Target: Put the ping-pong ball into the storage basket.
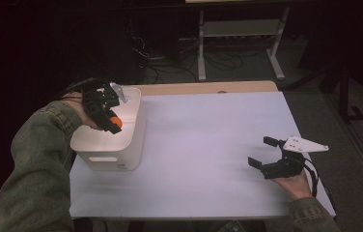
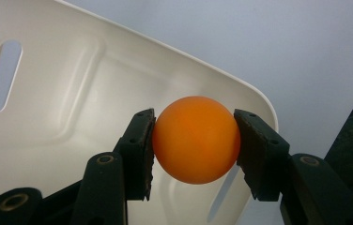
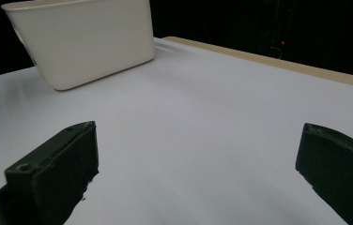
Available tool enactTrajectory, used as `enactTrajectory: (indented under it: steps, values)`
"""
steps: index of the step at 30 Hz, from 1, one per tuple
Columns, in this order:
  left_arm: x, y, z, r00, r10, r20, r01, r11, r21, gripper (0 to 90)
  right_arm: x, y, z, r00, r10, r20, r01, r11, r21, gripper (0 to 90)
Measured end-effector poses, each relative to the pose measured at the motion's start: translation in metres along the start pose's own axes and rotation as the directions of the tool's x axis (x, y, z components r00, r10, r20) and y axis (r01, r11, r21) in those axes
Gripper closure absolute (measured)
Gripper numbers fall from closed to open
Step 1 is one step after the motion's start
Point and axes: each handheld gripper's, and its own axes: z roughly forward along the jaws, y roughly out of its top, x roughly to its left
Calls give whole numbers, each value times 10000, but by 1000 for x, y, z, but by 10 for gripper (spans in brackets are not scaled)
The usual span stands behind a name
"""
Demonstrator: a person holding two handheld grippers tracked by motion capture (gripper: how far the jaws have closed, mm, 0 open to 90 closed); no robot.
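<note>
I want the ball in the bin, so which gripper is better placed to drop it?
Left. The left gripper already holds the orange ball above the white bin; the right gripper is open, far off.

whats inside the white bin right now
Over the white bin, the left gripper holds an orange ball. The visible floor is bare; the ball and jaws cover the rest.

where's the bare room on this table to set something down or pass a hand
Nearly the whole white table top is bare: the broad stretch between the white bin at the left edge and the open right gripper near the right front. Crowded only at the bin, where the left gripper holds the orange ball over it.
</note>
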Motion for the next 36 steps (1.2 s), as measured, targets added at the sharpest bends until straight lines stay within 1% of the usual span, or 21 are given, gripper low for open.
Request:
enactTrajectory:
  steps: [3,6,13,19,21,27,36]
  values:
    - [0,-1,2,10000,9,-15,-9,10000,-46,502,0,0,0,10000,1,-1,-1,10000,2,0]
    - [1,-2,4,10000,-75,46,76,9999,-103,502,0,0,0,10000,-2,-4,2,10000,6,0]
    - [1,-6,11,9999,-86,119,87,9999,-65,502,0,0,0,10000,-10,-7,10,10000,13,0]
    - [2,-9,17,9996,-186,200,188,9998,-108,502,0,0,0,10000,7,-9,-7,10000,22,0]
    - [2,-9,19,9998,-137,172,137,9999,-25,502,0,0,0,10000,8,-12,-7,10000,24,0]
    - [1,-8,25,9995,-134,292,137,9999,-84,502,0,0,-1,10000,17,-8,-17,10000,16,0]
    - [1,-13,35,9989,-203,424,209,9997,-148,502,0,0,-1,10000,10,-4,-10,10000,-6,0]
